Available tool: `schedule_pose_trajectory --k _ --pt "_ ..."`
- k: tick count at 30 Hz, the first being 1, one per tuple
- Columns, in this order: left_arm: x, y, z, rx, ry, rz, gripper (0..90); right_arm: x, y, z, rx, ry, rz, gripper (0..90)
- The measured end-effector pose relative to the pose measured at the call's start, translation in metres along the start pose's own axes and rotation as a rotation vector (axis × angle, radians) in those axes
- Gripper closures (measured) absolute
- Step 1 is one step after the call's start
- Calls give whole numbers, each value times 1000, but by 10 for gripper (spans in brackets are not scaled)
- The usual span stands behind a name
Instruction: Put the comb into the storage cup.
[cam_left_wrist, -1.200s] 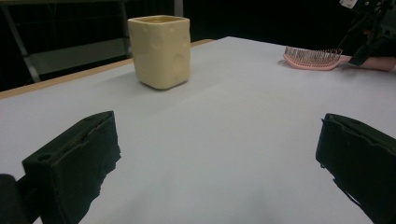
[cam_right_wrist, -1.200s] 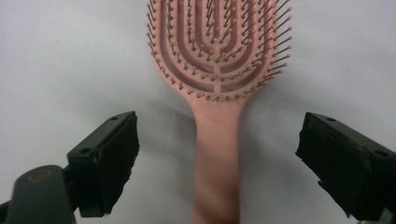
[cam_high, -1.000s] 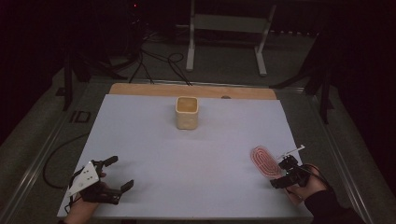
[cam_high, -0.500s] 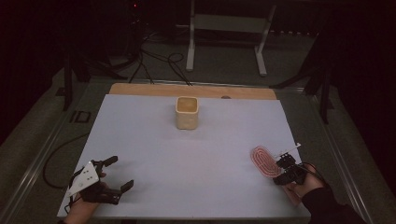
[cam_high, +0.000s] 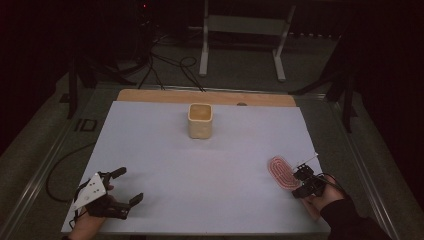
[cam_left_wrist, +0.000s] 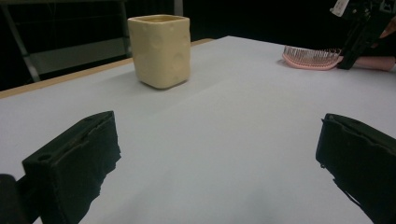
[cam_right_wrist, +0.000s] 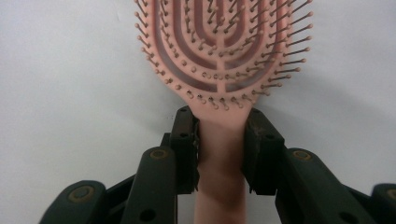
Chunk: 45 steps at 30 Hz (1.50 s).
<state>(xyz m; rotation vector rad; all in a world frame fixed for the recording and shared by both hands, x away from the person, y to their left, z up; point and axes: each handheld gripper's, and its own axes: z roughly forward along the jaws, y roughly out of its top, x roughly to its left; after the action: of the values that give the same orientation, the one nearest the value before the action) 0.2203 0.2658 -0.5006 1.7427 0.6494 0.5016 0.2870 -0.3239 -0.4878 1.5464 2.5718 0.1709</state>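
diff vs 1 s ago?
The right gripper slid slightly toward the person along the brush handle and now has its jaws shut on it. The brush head barely shifted. The left gripper stayed open and in place, and the cup did not move.

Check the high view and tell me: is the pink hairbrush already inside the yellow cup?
No. The pink hairbrush lies flat on the table at the right gripper, far from the yellow cup.

Pink hairbrush (cam_right_wrist: 219, 56) lies bristles-up at the table's right edge.
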Motion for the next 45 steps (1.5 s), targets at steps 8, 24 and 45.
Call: schedule_pose_trajectory --k 8,24,45 --pt "0 0 1 -1 1 -2 0 4 -2 -1 -43 -25 -4 705" --pt "1 0 1 -3 0 -7 0 18 21 -19 -236 28 -17 705" --pt "1 -1 1 -2 -2 -9 0 64 78 -41 -464 87 -151 706"
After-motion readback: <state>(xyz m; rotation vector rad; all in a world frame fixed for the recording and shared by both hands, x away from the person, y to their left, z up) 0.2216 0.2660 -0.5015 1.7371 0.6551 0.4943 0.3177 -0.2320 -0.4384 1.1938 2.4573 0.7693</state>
